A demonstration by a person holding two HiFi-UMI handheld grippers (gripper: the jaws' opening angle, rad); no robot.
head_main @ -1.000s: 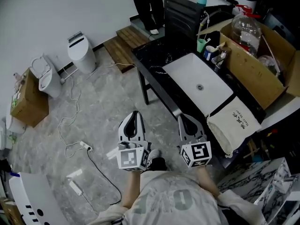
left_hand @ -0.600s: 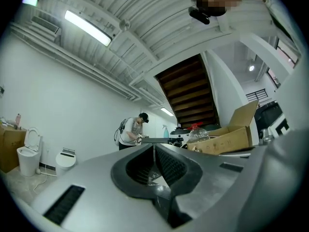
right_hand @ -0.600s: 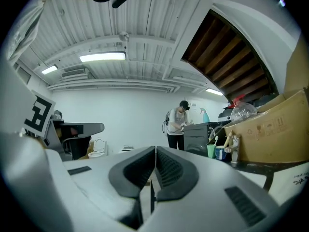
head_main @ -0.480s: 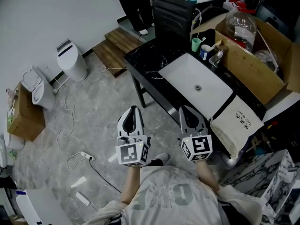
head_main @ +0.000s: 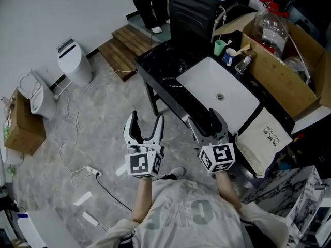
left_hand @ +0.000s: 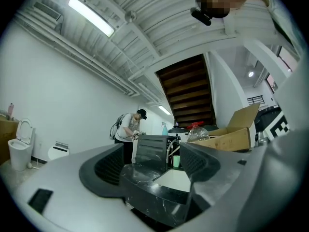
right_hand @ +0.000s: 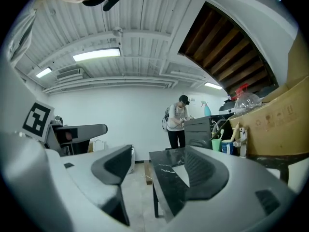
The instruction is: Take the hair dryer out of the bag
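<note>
A cream cloth bag (head_main: 266, 138) with dark print lies on the black counter (head_main: 165, 68), right of the white sink basin (head_main: 220, 94). No hair dryer shows in any view. My left gripper (head_main: 145, 125) hangs over the floor just before the counter's near corner; its jaws are opening, with nothing between them. My right gripper (head_main: 208, 122) is at the counter's front edge, left of the bag, its jaws also opening and empty. The left gripper (left_hand: 152, 170) looks level at the counter corner (left_hand: 154, 197). The right gripper (right_hand: 159, 173) also looks level, along the counter's side (right_hand: 169, 178).
A large cardboard box (head_main: 289, 61) holding a clear plastic bottle (head_main: 272, 27) stands behind the bag. Cups (head_main: 221, 46) sit beside the sink. On the floor are a cable with a power strip (head_main: 93, 170), white bins (head_main: 75, 61) and a small carton (head_main: 23, 123). A person (head_main: 150, 4) stands far back.
Both grippers' jaws have gone from shut to wide apart. Both grippers have moved a little closer to the counter.
</note>
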